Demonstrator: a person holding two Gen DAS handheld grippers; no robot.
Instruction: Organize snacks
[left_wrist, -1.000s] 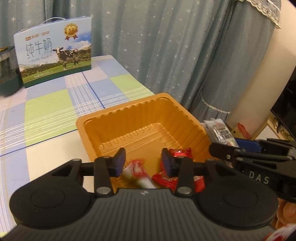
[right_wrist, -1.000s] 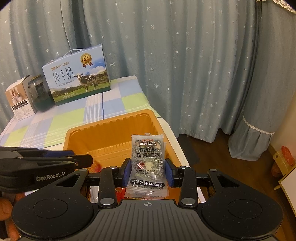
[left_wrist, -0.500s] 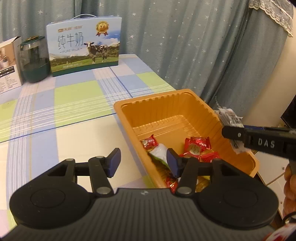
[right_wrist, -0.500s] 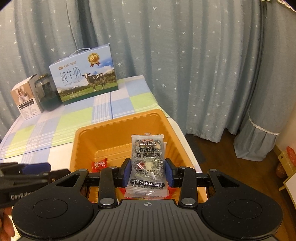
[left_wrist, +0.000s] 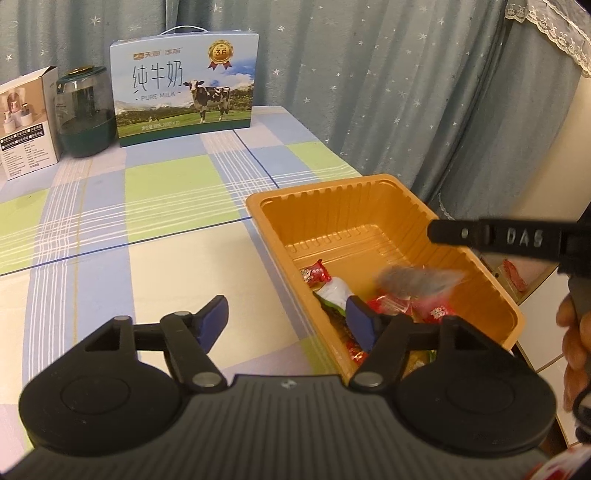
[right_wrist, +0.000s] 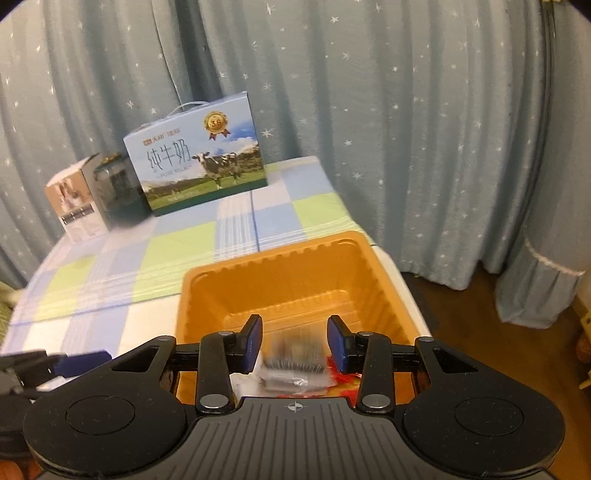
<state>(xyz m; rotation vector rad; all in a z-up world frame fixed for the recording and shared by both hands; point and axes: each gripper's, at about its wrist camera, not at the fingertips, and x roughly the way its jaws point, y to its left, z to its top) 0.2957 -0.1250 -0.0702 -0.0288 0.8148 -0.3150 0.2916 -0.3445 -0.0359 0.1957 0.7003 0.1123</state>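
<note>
An orange plastic tray (left_wrist: 369, 199) (right_wrist: 280, 273) stands at the table's right edge and holds several red-wrapped candies (left_wrist: 432, 310) and a white-green packet (left_wrist: 338, 291). A grey sesame snack packet (left_wrist: 417, 278) (right_wrist: 295, 362) is blurred in mid-fall over the tray's near end. My right gripper (right_wrist: 295, 343) is open just above it, over the tray; it shows as a black finger in the left wrist view (left_wrist: 491, 236). My left gripper (left_wrist: 286, 321) is open and empty, low over the tray's left rim.
A blue milk carton box (left_wrist: 184, 99) (right_wrist: 199, 162), a dark green jar (left_wrist: 85, 114) and a small white box (left_wrist: 26, 125) stand at the table's far edge. The checked tablecloth (left_wrist: 147, 206) spreads left of the tray. Curtains hang behind and to the right.
My right gripper opened and let go of the grey snack packet, which is dropping into the tray. My left gripper drew back and to the left and opened wider.
</note>
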